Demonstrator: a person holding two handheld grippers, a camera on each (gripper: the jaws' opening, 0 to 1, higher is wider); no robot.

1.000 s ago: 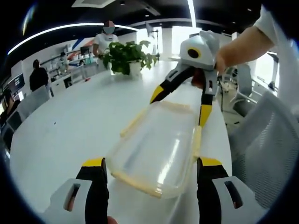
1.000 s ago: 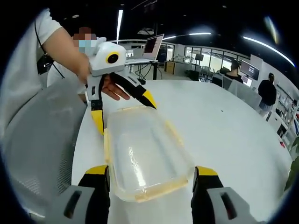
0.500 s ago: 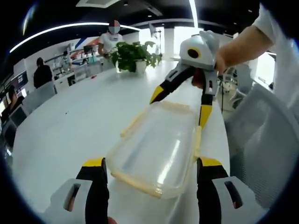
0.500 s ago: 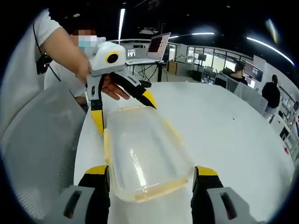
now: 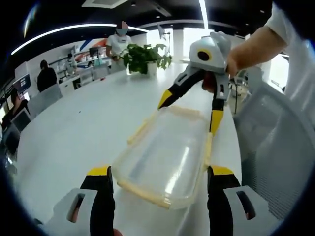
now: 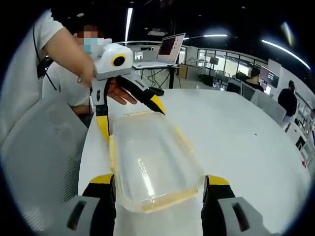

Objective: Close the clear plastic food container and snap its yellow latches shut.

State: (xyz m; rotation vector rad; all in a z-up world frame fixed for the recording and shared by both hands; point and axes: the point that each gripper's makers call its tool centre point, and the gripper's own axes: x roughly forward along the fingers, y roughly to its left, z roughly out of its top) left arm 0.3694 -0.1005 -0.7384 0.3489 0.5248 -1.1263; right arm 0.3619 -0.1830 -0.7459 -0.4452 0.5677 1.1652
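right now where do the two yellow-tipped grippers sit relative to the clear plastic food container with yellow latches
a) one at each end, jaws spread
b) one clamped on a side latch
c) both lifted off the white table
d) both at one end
a, the left gripper and right gripper straddle opposite ends of the clear plastic food container, jaws spread.

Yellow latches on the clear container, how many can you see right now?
4: the container shows a near-end latch, a far-end latch, a left latch and a right latch.
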